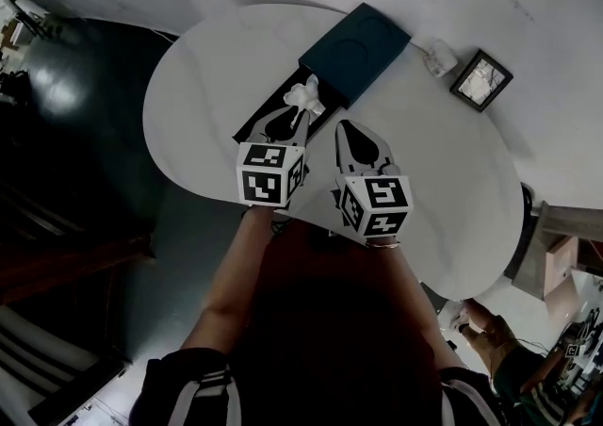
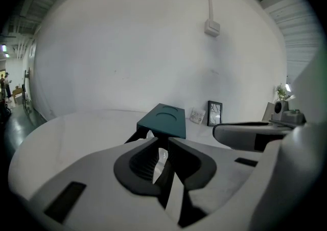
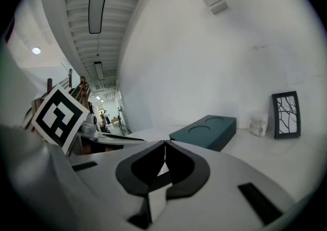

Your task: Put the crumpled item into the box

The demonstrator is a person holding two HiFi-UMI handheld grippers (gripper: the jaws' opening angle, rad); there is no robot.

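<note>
A white crumpled item (image 1: 306, 93) is pinched at the tip of my left gripper (image 1: 300, 109), which is shut on it. It hangs over the black open tray (image 1: 267, 111) that slides out of the dark teal box (image 1: 358, 52). In the left gripper view the white crumpled item (image 2: 161, 157) shows between the closed jaws of the left gripper (image 2: 164, 147), with the teal box (image 2: 163, 119) just beyond. My right gripper (image 1: 346, 129) is shut and holds nothing, just right of the tray. The right gripper (image 3: 165, 145) faces the teal box (image 3: 207, 132) from the side.
The round white table (image 1: 443, 198) also carries a small framed picture (image 1: 481, 79) and a small white cup (image 1: 440, 58) at the back right, by the wall. Dark floor lies beyond the table's left edge.
</note>
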